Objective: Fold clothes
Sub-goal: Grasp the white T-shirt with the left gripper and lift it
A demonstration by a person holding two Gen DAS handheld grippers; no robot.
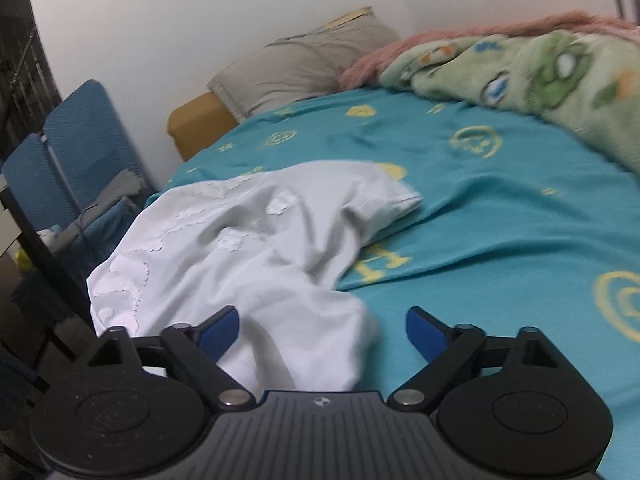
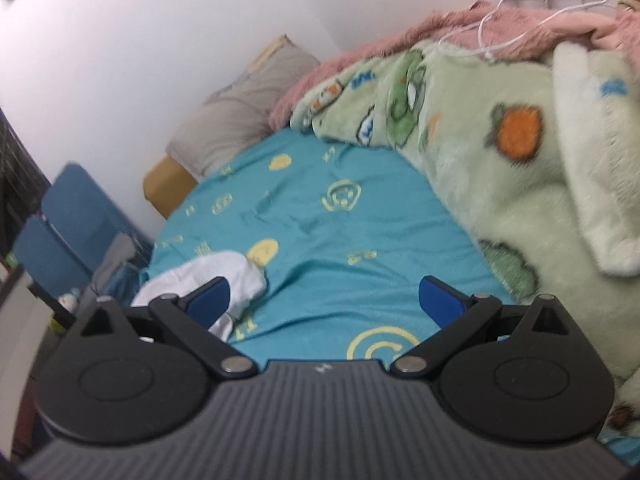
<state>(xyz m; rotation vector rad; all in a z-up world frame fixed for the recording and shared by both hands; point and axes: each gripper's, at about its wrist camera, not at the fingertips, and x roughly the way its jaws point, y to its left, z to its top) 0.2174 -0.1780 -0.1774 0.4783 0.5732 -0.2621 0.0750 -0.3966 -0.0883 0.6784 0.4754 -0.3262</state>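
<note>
A crumpled white garment (image 1: 248, 240) lies on the teal bed sheet (image 1: 480, 208), hanging partly over the left edge of the bed. My left gripper (image 1: 322, 322) is open and empty, with the near end of the garment lying between and below its blue fingers (image 1: 220, 330). In the right wrist view the same white garment (image 2: 224, 276) shows at the lower left, partly behind the left finger. My right gripper (image 2: 324, 296) is open and empty above the bare teal sheet (image 2: 320, 240), to the right of the garment.
A green cartoon-print fleece blanket (image 2: 500, 168) and a pink fluffy blanket (image 2: 460, 28) are piled along the right of the bed. A grey pillow (image 1: 296, 68) lies at the head. A blue folding chair (image 1: 76, 148) stands left of the bed. White cables (image 2: 520, 12) hang from a wall socket.
</note>
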